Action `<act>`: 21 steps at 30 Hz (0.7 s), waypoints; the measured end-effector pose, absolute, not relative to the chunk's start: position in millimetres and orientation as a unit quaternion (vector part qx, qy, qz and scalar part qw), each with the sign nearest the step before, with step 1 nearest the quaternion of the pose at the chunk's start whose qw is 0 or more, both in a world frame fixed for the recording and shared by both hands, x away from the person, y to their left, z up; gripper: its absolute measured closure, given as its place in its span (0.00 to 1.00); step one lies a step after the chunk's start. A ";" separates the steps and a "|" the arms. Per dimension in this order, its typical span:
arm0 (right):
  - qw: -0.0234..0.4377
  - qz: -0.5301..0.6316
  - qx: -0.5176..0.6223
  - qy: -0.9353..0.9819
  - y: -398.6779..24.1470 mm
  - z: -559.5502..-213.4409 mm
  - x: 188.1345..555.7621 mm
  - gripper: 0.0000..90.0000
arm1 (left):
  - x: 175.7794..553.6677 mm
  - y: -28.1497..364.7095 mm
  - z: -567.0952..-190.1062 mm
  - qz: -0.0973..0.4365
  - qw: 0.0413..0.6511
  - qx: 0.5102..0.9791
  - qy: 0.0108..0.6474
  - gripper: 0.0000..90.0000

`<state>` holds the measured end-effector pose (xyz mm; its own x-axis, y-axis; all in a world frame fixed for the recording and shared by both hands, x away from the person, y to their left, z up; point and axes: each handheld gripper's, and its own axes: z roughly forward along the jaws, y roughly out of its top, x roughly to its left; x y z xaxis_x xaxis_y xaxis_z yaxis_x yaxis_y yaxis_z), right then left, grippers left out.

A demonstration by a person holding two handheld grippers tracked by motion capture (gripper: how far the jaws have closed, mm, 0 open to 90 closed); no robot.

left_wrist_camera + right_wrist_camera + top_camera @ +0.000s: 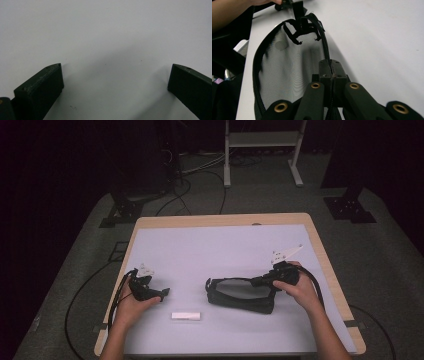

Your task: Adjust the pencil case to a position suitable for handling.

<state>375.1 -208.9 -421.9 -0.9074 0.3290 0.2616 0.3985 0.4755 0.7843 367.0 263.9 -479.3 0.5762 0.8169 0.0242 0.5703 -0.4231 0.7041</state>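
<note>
Work in hand: the right gripper (260,281) holds the black mesh pouch (240,295) by its zip edge, with the mouth standing open; I judge the step is keeping the pouch open so that something can go in, probably the small white block (186,316).
Pouch, place: on the worktop (210,250), right of centre, lying lengthwise, its open side facing up and towards the far edge.
Pouch, detail: in the right gripper view the zip track (325,47) runs away from the jaws in a loop around the grey mesh (287,67); a short black strap (298,31) hangs at the far end.
Right gripper, state: jaws pressed together on the zip edge, nothing but that rim between them.
Left gripper (159,294), state: jaws wide apart and empty; in the left gripper view (115,82) bare worktop lies between them.
White block, place: near the front edge, between the two hands, apart from the pouch and just beside the left gripper.
Doing it well: keep the pinched rim lifted and slightly taut so the mouth does not sag; bring the left gripper down square over the block, and grip it across its short side.
Risk: pulling too hard on the rim could drag the whole pouch along the worktop.
Right hand (295,287), pose: forearm comes in from the lower right, hand wrapped round the gripper body, pointing left at the pouch.
Left hand (131,305), pose: low over the worktop, gripper aimed right and downwards.
</note>
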 end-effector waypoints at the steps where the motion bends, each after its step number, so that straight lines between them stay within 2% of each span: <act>1: 0.041 -0.465 -0.208 -0.860 -207.8 -422.3 375.0 0.98 | 367.0 263.9 -479.3 0.185 0.333 0.823 0.421 0.00; 11: 0.066 -0.453 -0.185 -0.869 -199.2 -426.6 374.1 0.98 | 366.9 263.8 -479.3 0.185 0.333 0.823 0.421 0.00; 21: 0.070 -0.453 -0.174 -0.871 -194.6 -429.5 374.1 0.97 | 366.9 263.8 -479.3 0.185 0.333 0.823 0.421 0.00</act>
